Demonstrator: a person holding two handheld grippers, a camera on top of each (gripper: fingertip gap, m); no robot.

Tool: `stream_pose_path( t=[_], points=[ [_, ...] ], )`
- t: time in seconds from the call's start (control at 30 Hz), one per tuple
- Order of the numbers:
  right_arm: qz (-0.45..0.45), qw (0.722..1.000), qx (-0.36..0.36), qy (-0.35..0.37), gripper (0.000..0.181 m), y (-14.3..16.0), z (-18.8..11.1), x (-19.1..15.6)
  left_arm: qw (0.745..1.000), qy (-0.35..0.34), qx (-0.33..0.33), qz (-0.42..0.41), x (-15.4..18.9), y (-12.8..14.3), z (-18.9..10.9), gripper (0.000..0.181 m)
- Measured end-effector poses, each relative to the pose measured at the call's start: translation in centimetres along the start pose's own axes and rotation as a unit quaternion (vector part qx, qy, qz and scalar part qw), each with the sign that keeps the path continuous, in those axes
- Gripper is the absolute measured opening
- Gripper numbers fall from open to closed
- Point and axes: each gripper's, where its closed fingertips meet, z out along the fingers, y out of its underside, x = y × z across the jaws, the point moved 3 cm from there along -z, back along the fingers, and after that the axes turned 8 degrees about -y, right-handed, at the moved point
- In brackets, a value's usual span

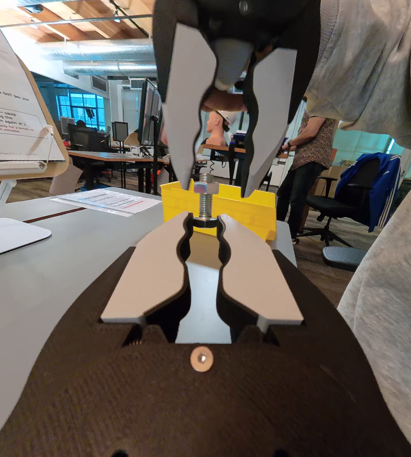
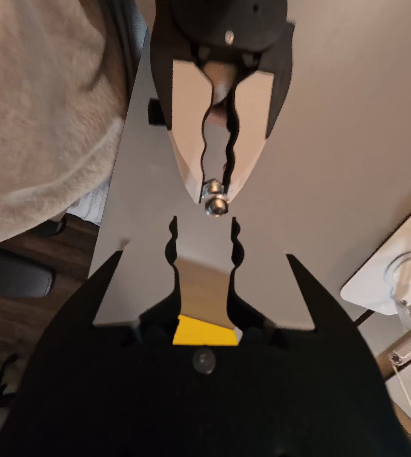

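The left claw (image 1: 204, 221) was clamped on the head of a bolt (image 1: 205, 205) standing upright above the worktop (image 1: 63, 247); the right claw (image 1: 215, 191) hung open directly above, fingertips flanking the nut (image 1: 205, 188), apparently not gripping.

Each hand-held gripper (image 1: 204, 218) is built on a broad black, ribbed printed body. Two flat pale grey fingers (image 1: 150, 269) with wavy black inner edges are fitted. A silver screw (image 1: 201, 358) is set at the centre. A light grey knitted sleeve (image 1: 382, 309) is worn.
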Motion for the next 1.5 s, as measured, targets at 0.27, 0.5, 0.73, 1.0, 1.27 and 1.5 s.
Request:
stream_pose_path(
  t=[0.27, 0.5, 0.73, 1.0, 1.27, 1.5],
  points=[
    [-0.002, 0.995, 0.072, -0.062, 0.030, -1.8, -0.8, -2.0, 1.000, -0.008, -0.008, -0.002, -0.3, 0.2, 0.0, 0.019],
    [-0.008, 0.995, 0.088, -0.044, 0.037, -2.0, -0.9, -1.2, 1.000, 0.005, -0.011, 0.003, 0.2, 0.3, 0.1, 0.019],
    [-0.004, 0.999, 0.031, -0.012, 0.045, -0.7, 0.2, -0.4, 1.000, 0.003, -0.006, 0.003, 0.1, 0.1, 0.0, 0.019],
    [0.011, 0.996, 0.067, -0.059, 0.017, -1.3, -0.7, -1.7, 1.000, -0.004, -0.016, 0.000, -0.2, 0.4, 0.0, 0.019],
    [-0.004, 0.997, 0.061, 0.040, 0.016, -0.9, -1.3, 0.6, 1.000, 0.003, -0.015, 0.005, 0.1, 0.5, 0.1, 0.019],
    [0.003, 0.997, 0.071, 0.014, 0.014, -1.0, -0.3, 0.3, 1.000, 0.010, -0.015, 0.011, 0.4, 0.5, 0.1, 0.019]
  ],
)
